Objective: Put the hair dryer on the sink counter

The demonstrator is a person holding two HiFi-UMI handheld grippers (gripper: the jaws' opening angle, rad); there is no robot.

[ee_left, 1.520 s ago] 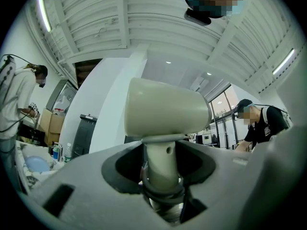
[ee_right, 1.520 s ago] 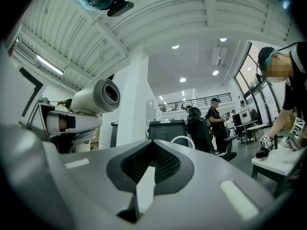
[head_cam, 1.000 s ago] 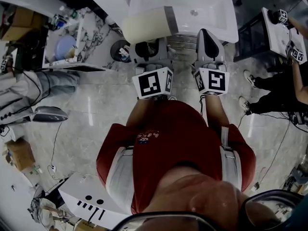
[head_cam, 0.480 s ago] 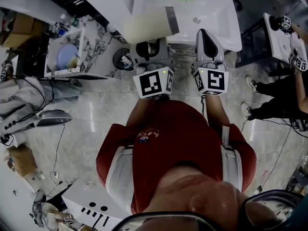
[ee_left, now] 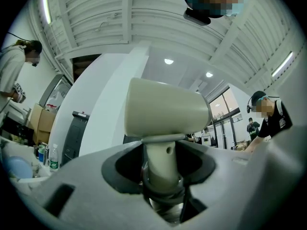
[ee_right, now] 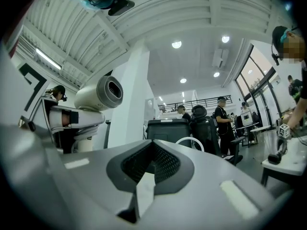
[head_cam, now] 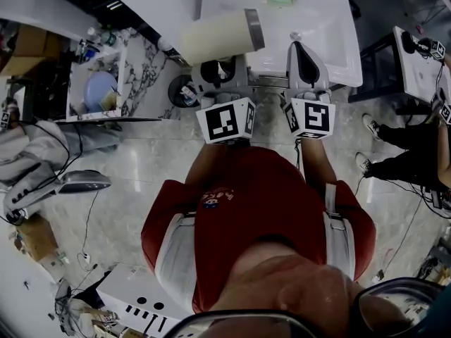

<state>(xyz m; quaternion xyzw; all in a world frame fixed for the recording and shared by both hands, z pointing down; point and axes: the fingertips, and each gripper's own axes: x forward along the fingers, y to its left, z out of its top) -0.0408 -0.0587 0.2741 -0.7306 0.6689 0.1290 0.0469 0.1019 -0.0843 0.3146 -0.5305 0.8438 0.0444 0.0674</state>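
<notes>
Hair dryer (head_cam: 215, 37) held aloft by its handle in my left gripper (head_cam: 217, 72), at the sink table's (head_cam: 331, 44) nine o'clock edge. Right gripper (head_cam: 308, 62) is closed and empty. Pickup looks done; the set-down remains.

A pale, glossy tiled floor (head_cam: 134, 153) fills the middle of the scene. At the far left a marble-patterned shelf unit (head_cam: 137, 58) carries a blue bowl (head_cam: 99, 86), and a round dark waste bin (head_cam: 184, 90) stands just right of it. Nearer on the left lie a grey corded appliance (head_cam: 81, 182) and a cardboard box (head_cam: 35, 234); a white case with black slots (head_cam: 141, 298) sits nearest. At the right a person in dark trousers and white trainers (head_cam: 402, 139) is beside a black-framed, white-topped table (head_cam: 409, 62). Farther off are a black office chair (ee_right: 201, 123), round ceiling lights (ee_right: 176, 44) and, at the left, a water bottle (ee_left: 53, 156).
</notes>
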